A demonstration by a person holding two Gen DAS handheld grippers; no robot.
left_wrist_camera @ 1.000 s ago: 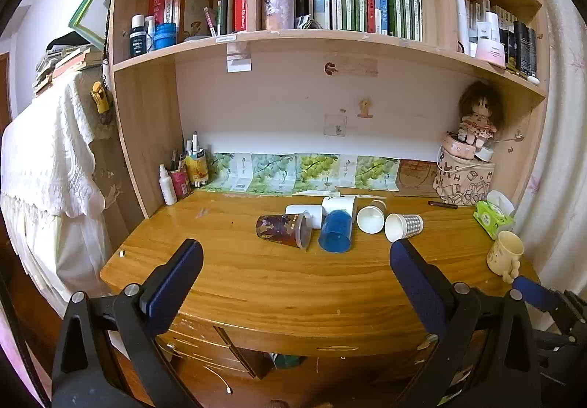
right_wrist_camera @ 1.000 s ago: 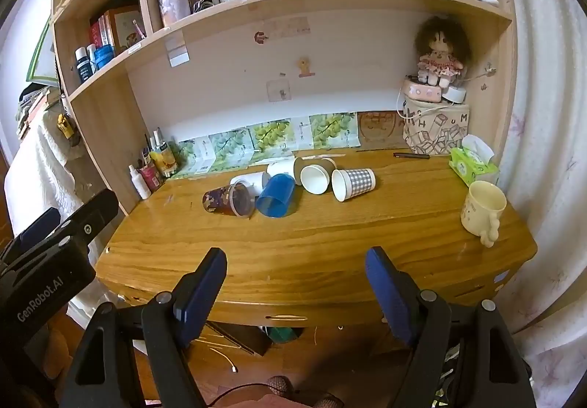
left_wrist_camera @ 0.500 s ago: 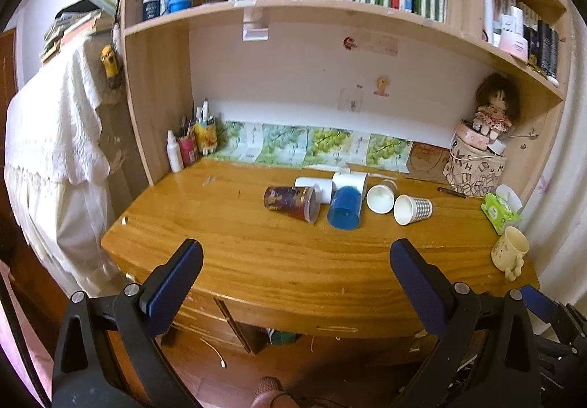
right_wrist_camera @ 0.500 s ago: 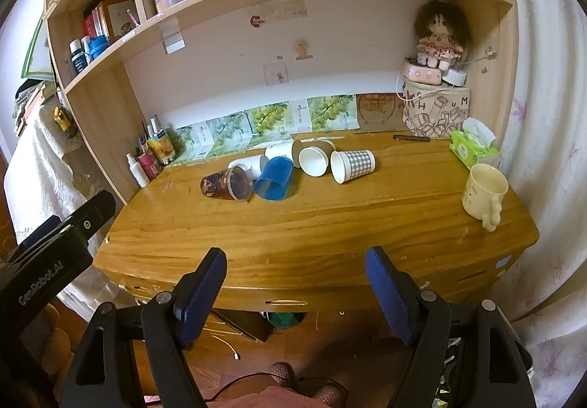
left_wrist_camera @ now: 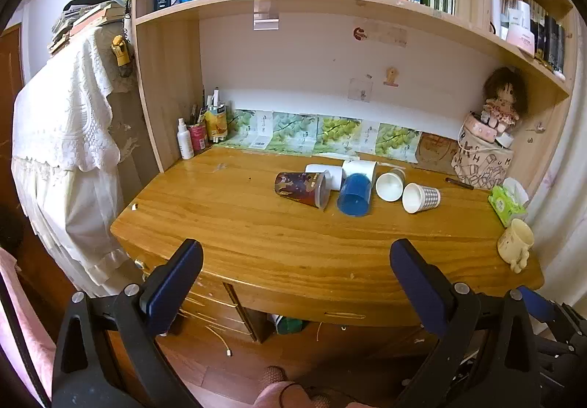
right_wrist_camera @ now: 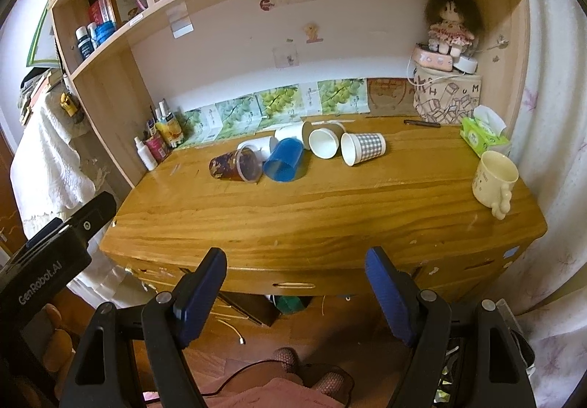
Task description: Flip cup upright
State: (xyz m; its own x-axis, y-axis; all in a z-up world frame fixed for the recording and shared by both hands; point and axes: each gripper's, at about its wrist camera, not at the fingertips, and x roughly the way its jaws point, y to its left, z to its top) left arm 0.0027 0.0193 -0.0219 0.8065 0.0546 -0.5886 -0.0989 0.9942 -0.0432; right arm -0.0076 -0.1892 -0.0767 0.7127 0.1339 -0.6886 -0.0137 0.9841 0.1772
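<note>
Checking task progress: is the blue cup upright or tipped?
Tipped. The blue cup lies on its side on the desk, open mouth facing the camera.

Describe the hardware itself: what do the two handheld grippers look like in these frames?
Both the left gripper and right gripper have black angular plastic frames with silver screws and flat dark-blue finger pads. In the right wrist view, the left gripper's black body carries white "GenRobot.AI" lettering. No cables on them are clearly visible.

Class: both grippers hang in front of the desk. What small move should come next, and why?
Probably advance the open right gripper toward the checked paper cup: it lies on its side at the row's right end, exposed, while both grippers sit short of the wooden desk.
</note>
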